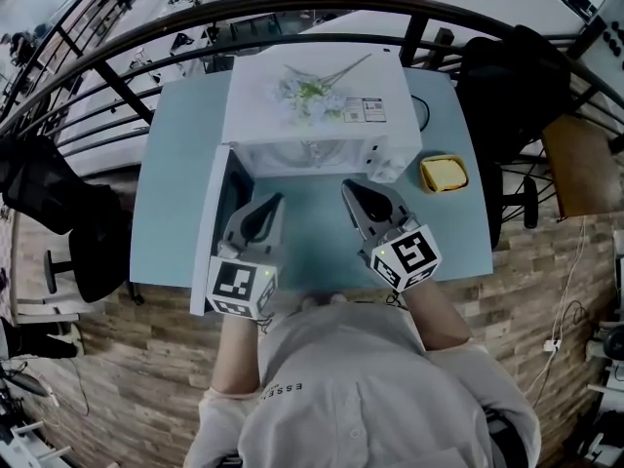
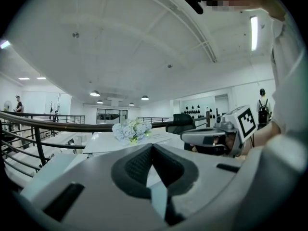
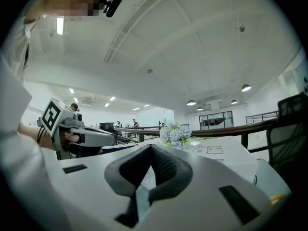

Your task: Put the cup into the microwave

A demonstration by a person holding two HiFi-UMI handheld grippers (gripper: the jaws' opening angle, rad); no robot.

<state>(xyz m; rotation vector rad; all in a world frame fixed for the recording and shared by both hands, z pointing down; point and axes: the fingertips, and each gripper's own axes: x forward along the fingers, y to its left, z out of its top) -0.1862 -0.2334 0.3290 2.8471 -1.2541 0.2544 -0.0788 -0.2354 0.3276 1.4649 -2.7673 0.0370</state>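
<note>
Closest in, both pairs of fingers (image 2: 137, 166) are pressed together with nothing between them. In the left gripper view we see the left gripper (image 2: 153, 146) with its dark ribbed pads meeting at a point. The right gripper (image 3: 151, 147) shows the same in its own view.

Only the head view shows what lies around them. Both grippers are held over the pale blue bench (image 1: 166, 183), tips aimed at the white microwave (image 1: 322, 76) straight ahead. Its door (image 1: 209, 234) is swung open just left of the left fingers.

What we take for the cup (image 1: 390, 168) is a pale thing on the bench at the microwave's right front corner. It sits just ahead of the right fingers and apart from them, though we cannot make out its shape well. A yellow dish (image 1: 444, 174) lies farther right of it.

Flowers (image 1: 304, 90) lie on the microwave's top, beside a label (image 1: 363, 110) with a square code whose print is too small to read. Each gripper carries a marker cube (image 1: 239, 289) with black-and-white squares. Behind the fingers, spaced letters on our pale top (image 1: 370, 408) begin "ESSE".

The gripper views look level rather than down. They add the white ceiling with its round lights (image 2: 95, 93), the dark railing (image 2: 57, 121) beyond the flowers, and each other's gripper alongside. Neither shows the open door or the pale thing. The right gripper view catches only a yellow sliver at its lower right edge.
</note>
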